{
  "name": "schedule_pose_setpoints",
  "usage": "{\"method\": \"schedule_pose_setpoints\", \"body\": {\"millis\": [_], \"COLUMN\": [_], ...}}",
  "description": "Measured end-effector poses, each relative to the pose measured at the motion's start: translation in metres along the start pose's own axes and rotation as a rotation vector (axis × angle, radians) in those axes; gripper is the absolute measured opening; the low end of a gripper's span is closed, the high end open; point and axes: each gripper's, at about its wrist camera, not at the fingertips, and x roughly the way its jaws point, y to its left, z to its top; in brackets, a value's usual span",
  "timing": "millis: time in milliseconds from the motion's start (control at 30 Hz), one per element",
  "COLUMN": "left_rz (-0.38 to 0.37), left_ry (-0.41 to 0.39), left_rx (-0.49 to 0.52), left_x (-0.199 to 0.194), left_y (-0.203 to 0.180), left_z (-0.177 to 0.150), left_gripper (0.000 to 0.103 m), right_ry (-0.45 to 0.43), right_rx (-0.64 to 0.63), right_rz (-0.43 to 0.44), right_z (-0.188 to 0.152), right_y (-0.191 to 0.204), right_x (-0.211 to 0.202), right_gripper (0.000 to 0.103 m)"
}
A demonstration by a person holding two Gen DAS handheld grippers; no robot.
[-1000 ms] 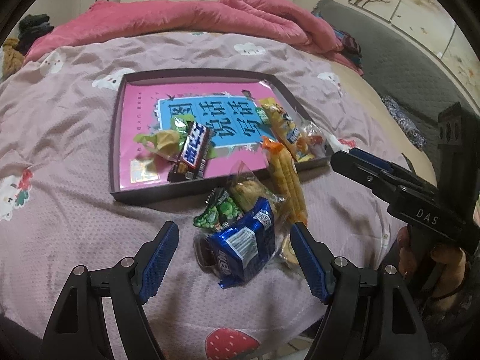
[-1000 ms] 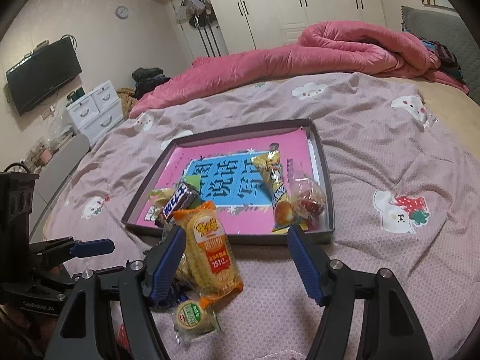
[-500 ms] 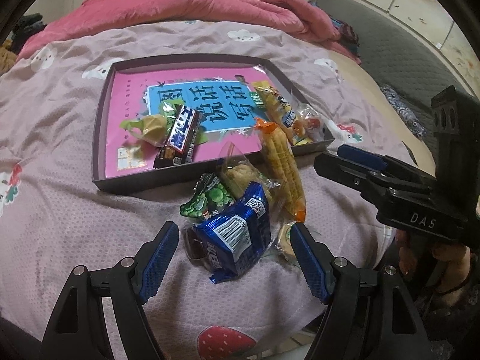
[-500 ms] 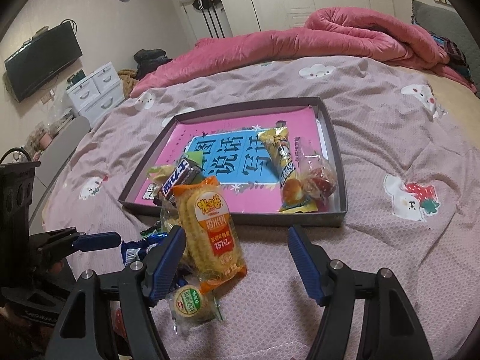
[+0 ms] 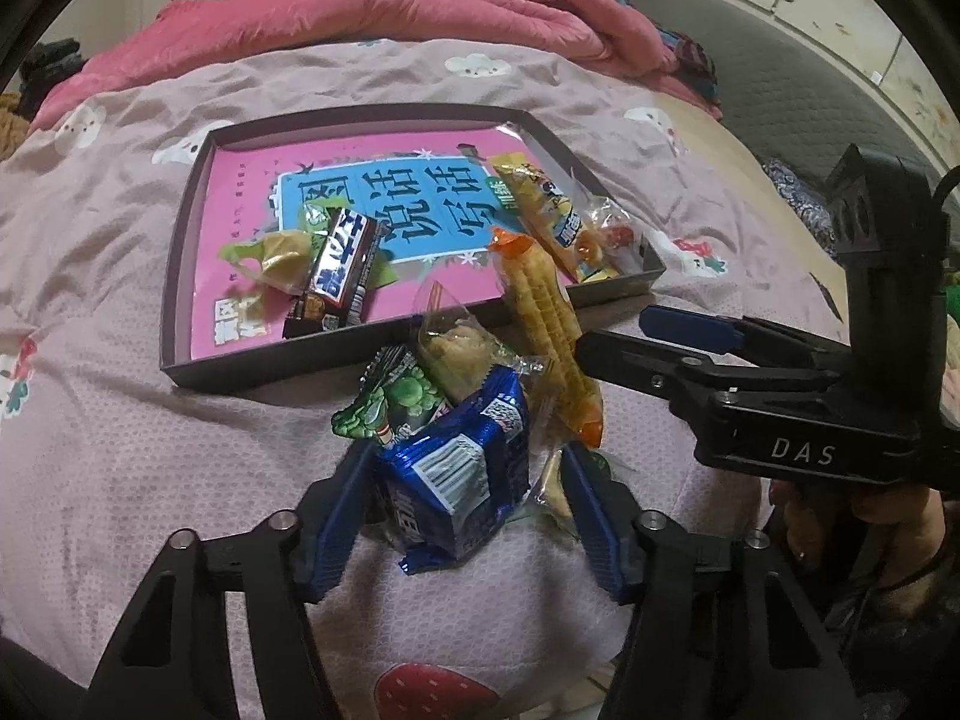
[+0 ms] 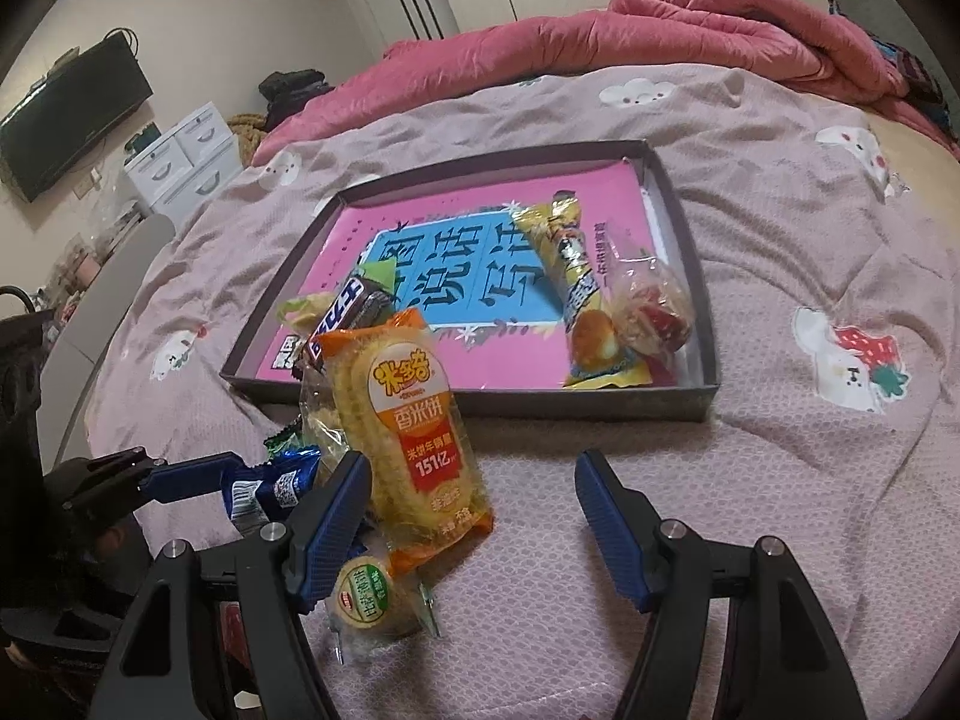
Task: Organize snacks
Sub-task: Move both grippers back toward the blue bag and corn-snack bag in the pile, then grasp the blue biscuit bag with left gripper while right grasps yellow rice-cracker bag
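A blue foil packet [image 5: 456, 480] lies on the bedspread, at the front of a snack pile. My left gripper [image 5: 465, 516] straddles it and its jaws are closing. The left pad touches the foil; a gap remains at the right pad. Behind it lie a green pea packet [image 5: 390, 402], a clear-wrapped pastry [image 5: 456, 354] and an orange rice-cracker pack [image 6: 408, 432]. My right gripper [image 6: 474, 516] stands open, its left finger beside the cracker pack, gripping nothing. A round cake [image 6: 366, 594] lies under that finger. The dark tray [image 5: 180, 276] holds a pink sheet and several snacks.
Inside the tray are a Snickers bar [image 5: 345, 264], a green-wrapped sweet [image 5: 276, 252], a yellow packet [image 5: 546, 210] and a clear-wrapped candy [image 5: 606, 234]. A pink duvet [image 6: 660, 24] is heaped at the far side. The bed's near edge runs just below both grippers.
The left jaws have narrowed around the blue packet. The right gripper has sunk toward the snack pile, beside the orange cracker pack.
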Motion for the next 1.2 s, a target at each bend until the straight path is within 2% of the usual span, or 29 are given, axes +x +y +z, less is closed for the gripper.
{"method": "schedule_pose_setpoints", "body": {"millis": [233, 367, 733, 867, 967, 1067, 1200], "left_rz": [-0.002, -0.019, -0.046, -0.05, -0.055, -0.073, -0.087], "left_ry": [0.015, 0.024, 0.064, 0.069, 0.073, 0.083, 0.093], "left_rx": [0.006, 0.014, 0.029, 0.039, 0.044, 0.038, 0.023], "left_x": [0.006, 0.008, 0.02, 0.023, 0.025, 0.028, 0.03], "left_y": [-0.001, -0.003, -0.006, -0.007, -0.008, -0.007, -0.003], "left_z": [-0.001, -0.001, -0.004, -0.004, -0.004, -0.004, -0.004], "left_gripper": [0.059, 0.048, 0.048, 0.048, 0.045, 0.036, 0.031], "right_ry": [0.027, 0.028, 0.053, 0.051, 0.038, 0.028, 0.027], "right_rx": [-0.012, 0.0, -0.036, -0.059, -0.089, -0.099, -0.066], "right_rz": [0.034, 0.08, 0.229, 0.261, 0.258, 0.256, 0.242], "right_z": [0.001, 0.003, 0.009, 0.01, 0.009, 0.008, 0.007], "right_y": [0.001, -0.002, 0.003, 0.009, 0.014, 0.016, 0.009], "right_x": [0.012, 0.016, 0.032, 0.032, 0.027, 0.022, 0.017], "right_gripper": [0.07, 0.07, 0.069, 0.054, 0.047, 0.042, 0.039]}}
